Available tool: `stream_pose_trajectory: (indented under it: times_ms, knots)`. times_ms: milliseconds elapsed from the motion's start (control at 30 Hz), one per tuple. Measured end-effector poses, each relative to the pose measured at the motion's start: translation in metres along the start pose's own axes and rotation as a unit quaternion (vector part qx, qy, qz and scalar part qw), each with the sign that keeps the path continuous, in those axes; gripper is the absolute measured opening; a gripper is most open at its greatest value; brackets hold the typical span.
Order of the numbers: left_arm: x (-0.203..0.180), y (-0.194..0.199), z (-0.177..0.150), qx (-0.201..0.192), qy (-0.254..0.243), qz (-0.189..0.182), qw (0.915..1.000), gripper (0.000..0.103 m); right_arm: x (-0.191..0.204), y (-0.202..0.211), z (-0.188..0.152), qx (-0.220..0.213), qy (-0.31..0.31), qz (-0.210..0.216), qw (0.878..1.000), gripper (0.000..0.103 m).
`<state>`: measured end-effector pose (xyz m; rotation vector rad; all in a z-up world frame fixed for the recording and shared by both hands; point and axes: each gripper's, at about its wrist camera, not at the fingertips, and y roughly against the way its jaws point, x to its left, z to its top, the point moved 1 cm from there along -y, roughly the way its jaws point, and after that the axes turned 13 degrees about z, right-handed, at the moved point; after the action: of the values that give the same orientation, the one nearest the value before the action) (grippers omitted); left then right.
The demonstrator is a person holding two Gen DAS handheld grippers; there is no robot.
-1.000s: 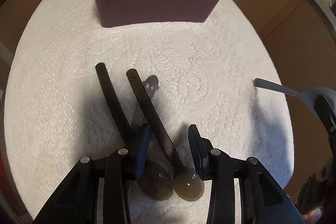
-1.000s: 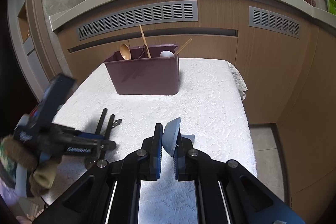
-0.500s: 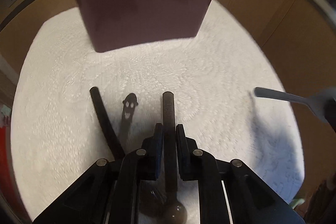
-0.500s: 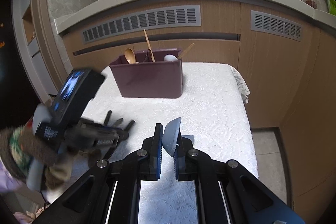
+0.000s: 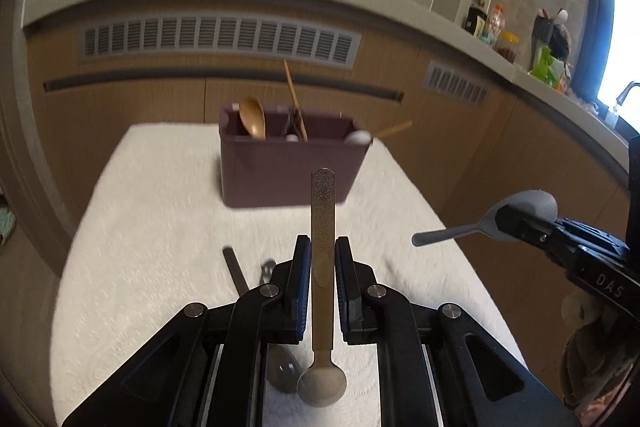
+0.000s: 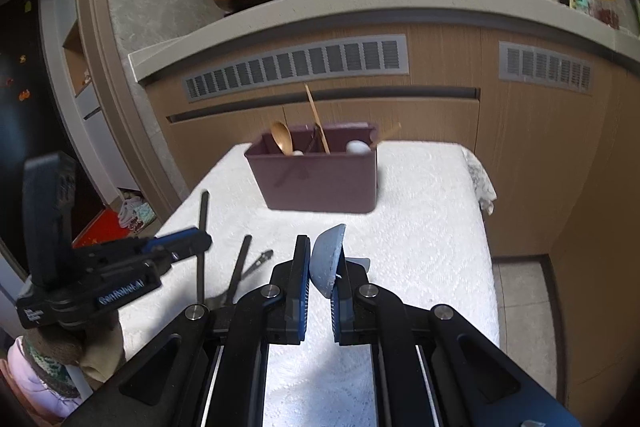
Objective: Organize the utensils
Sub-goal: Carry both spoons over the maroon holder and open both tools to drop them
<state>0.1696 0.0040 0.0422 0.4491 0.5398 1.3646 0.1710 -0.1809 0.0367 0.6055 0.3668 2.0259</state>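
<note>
Here the left claw [image 5: 323, 267] sits at lower centre of the left wrist view, its two pads pinching the flat handle of a dark spoon [image 5: 322, 239]. The handle points up the frame toward the purple utensil box [image 5: 280, 175], and the round bowl hangs below the pads near the bottom edge, clear of the white cloth. At the right of this view, the right claw [image 5: 520, 223] grips a grey spoon [image 5: 480, 227] by its bowl, with the handle sticking out to the left over the edge of the tabletop [image 5: 160, 227].

In the right wrist view, the right claw [image 6: 320, 267] is pressed onto the same grey spoon [image 6: 330, 259], whose bowl stands on edge between the pads at lower centre. The left claw [image 6: 192, 247] shows at the left, with the dark spoon [image 6: 203, 227] standing nearly upright in it.

On the cloth, a second dark spoon [image 6: 240, 267] lies left of centre, and a small metal utensil [image 6: 260, 261] lies just beside it. The utensil box [image 6: 320, 179] stands at the far middle of the tabletop [image 6: 420, 227]. It holds a wooden spoon [image 6: 282, 141] at its left end, chopsticks [image 6: 316, 119] leaning near the middle and a white spoon [image 6: 357, 147] at its right end.
</note>
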Motion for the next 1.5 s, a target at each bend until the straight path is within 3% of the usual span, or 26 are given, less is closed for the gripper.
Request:
stream_pose_trajectory:
  times_ms: [300,500,700,867,1000,1500]
  knots:
    - [-0.005,0.019,0.047,-0.057,-0.008,-0.009,0.9983,0.012,0.013,0.006,0.023,-0.017,0.03,-0.011,0.999,0.008]
    - [-0.003,0.045,0.13,-0.143,-0.011,-0.019,0.9895,0.012,0.027,0.023,0.097,-0.065,0.068,0.012,0.995,0.008]
    - [0.003,0.032,0.186,-0.199,-0.01,-0.013,0.9798,0.012,0.028,0.007,0.17,-0.078,0.077,0.057,0.992,0.008]
    - [0.013,-0.003,0.211,-0.199,-0.001,-0.006,0.9799,0.012,0.021,-0.028,0.19,-0.048,0.069,0.064,0.994,0.008]
    - [0.022,-0.041,0.215,-0.186,0.011,-0.007,0.9825,0.012,0.005,-0.059,0.188,-0.01,0.047,0.06,0.997,0.008]
    - [0.036,-0.149,0.165,-0.093,0.033,-0.003,0.9951,0.012,-0.037,-0.163,0.143,0.115,-0.012,0.046,0.992,0.008]
